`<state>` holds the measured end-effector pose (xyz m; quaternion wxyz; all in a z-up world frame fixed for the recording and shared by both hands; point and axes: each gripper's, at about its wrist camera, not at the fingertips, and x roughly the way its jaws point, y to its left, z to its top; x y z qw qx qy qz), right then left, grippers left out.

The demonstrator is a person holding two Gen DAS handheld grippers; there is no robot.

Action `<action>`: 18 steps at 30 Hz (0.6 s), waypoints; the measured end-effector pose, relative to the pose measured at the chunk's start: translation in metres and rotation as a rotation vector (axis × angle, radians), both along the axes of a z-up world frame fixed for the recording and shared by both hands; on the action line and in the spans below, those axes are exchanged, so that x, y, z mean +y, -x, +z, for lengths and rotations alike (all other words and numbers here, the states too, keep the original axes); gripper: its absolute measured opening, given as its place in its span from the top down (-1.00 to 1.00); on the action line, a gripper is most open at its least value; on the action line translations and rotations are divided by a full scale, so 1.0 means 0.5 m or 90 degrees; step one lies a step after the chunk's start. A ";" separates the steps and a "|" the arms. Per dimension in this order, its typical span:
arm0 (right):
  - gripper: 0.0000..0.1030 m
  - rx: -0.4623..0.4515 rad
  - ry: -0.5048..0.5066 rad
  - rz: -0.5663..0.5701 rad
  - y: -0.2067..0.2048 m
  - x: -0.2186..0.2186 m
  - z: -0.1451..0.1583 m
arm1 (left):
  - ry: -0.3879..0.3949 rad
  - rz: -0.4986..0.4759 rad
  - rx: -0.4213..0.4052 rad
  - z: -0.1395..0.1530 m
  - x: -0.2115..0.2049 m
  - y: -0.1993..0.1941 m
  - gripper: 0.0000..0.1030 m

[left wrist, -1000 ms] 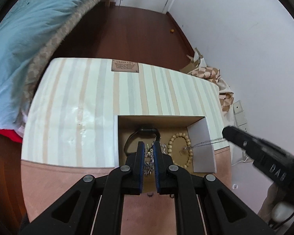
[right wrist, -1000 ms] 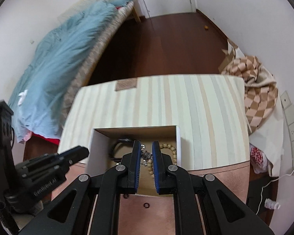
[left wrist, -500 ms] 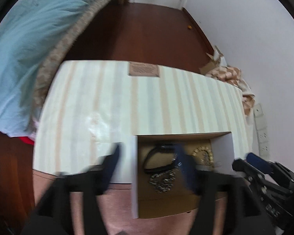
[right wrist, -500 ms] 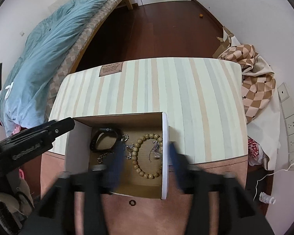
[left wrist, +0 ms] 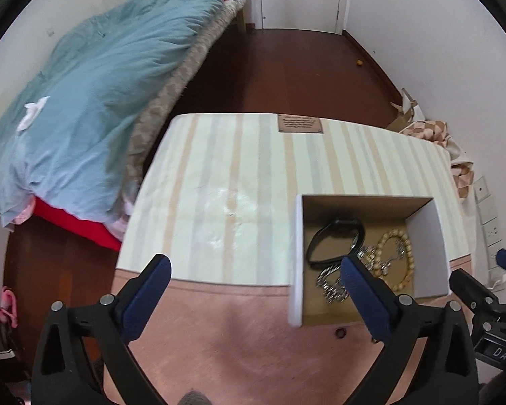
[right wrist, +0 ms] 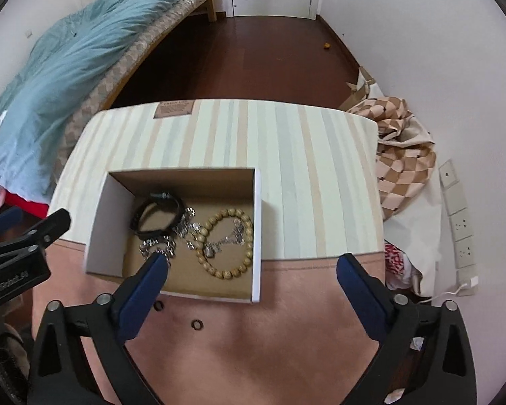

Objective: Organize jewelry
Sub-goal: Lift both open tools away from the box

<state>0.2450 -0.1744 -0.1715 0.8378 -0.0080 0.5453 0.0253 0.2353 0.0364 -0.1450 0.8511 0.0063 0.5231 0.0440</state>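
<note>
An open cardboard box [right wrist: 258, 222] [left wrist: 297, 256] stands on the striped table. In it lie a black band [right wrist: 158, 214] [left wrist: 334, 239], a wooden bead bracelet [right wrist: 227, 244] [left wrist: 396, 260] and silver chains [right wrist: 158, 244] [left wrist: 330, 281]; a silver chain also lies across the bracelet [right wrist: 226, 239]. My left gripper [left wrist: 253, 266] is open and empty, near and left of the box. My right gripper [right wrist: 253, 265] is open and empty, above the box's near edge. Two small dark rings [right wrist: 197, 324] lie on the pink cloth before the box.
The table carries a striped mat [right wrist: 286, 155] and a pink cloth [right wrist: 253, 337]. A bed with a blue duvet [left wrist: 84, 94] is to the left. Checked fabric [right wrist: 401, 145] and wall sockets [right wrist: 458, 216] are on the right. Dark wooden floor [right wrist: 253, 50] lies beyond.
Both grippers were shut low over the box with chains between the fingers. Both have opened and pulled back and up; the chains now lie in the box.
</note>
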 end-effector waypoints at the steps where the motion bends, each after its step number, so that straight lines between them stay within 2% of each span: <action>1: -0.98 0.000 0.005 -0.004 0.008 0.001 -0.002 | -0.011 0.000 -0.002 0.000 -0.001 0.009 -0.99; 9: -0.98 -0.006 0.016 -0.012 0.046 0.003 0.001 | -0.003 -0.003 -0.006 0.007 -0.006 0.060 -0.99; 18: -0.98 -0.059 0.019 -0.031 0.115 -0.011 0.067 | 0.016 -0.021 -0.039 0.058 -0.032 0.129 -0.99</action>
